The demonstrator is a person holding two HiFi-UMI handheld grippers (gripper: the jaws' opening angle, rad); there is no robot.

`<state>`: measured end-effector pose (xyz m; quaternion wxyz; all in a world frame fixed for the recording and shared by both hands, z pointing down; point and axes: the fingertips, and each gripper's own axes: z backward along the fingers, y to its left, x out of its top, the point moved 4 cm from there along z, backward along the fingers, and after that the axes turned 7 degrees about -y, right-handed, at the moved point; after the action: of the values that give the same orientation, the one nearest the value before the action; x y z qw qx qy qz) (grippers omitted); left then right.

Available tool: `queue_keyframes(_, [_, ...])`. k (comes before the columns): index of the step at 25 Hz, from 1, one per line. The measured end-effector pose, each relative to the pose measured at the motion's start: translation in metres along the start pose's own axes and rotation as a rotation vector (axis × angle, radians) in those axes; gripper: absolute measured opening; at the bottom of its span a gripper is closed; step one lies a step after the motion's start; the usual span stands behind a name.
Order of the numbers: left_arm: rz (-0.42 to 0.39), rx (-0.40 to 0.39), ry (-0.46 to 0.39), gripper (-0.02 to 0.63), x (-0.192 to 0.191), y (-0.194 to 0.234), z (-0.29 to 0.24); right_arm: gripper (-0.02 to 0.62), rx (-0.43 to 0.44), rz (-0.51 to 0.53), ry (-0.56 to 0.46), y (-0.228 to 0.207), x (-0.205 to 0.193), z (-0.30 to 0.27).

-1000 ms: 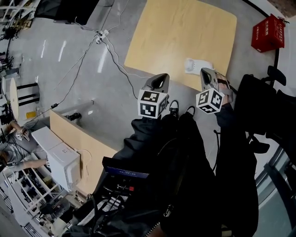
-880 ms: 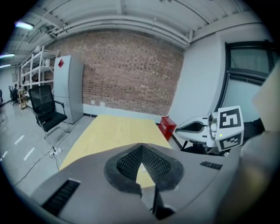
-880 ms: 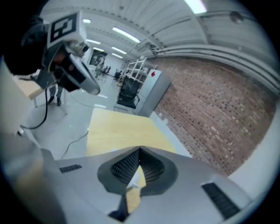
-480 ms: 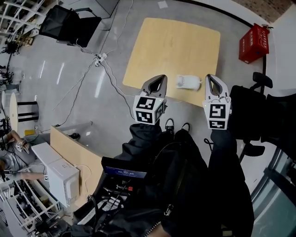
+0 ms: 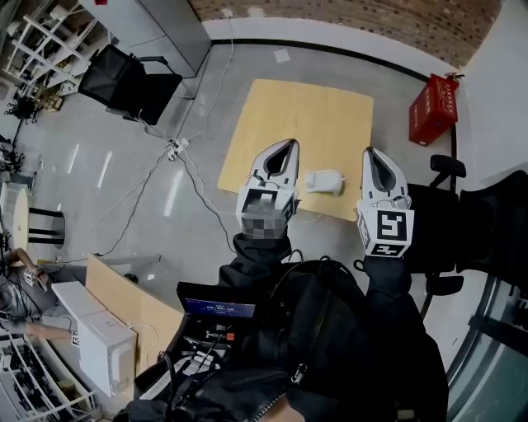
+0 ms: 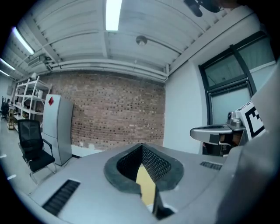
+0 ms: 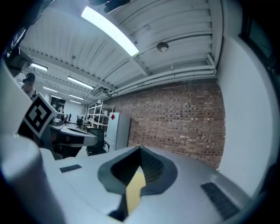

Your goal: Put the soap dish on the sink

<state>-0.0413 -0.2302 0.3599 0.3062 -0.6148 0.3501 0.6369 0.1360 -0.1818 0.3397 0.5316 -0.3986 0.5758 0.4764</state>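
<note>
Pale wooden bench (image 5: 289, 103), rounded corners, centre frame; glossy grey floor (image 5: 140, 177); brick wall (image 5: 346, 16) at top. White soap dish (image 5: 323, 181) on the bench's lower edge. Left gripper (image 5: 288, 143), right gripper (image 5: 369, 152): jaws closed, empty.

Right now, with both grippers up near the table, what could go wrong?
1. Left gripper and right gripper are shut and empty. Lowered like that, they may knock the white object on the table rather than grip it.
2. Both gripper views face the brick wall, so aiming rests on the head view.
3. The power strip on the floor by the table is a trip hazard.
</note>
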Motion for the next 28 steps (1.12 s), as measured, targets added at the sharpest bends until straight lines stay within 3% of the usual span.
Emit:
queue_keyframes(15, [-0.091, -0.026, -0.158, 0.003, 0.060, -0.024, -0.008, 0.005, -0.004, -0.040, -0.139, -0.011, 0.064, 0.011])
queue_keyframes(28, [-0.120, -0.001, -0.153, 0.003, 0.061, -0.027, -0.008, 0.005, 0.034, -0.044, -0.151, -0.013, 0.071, 0.013])
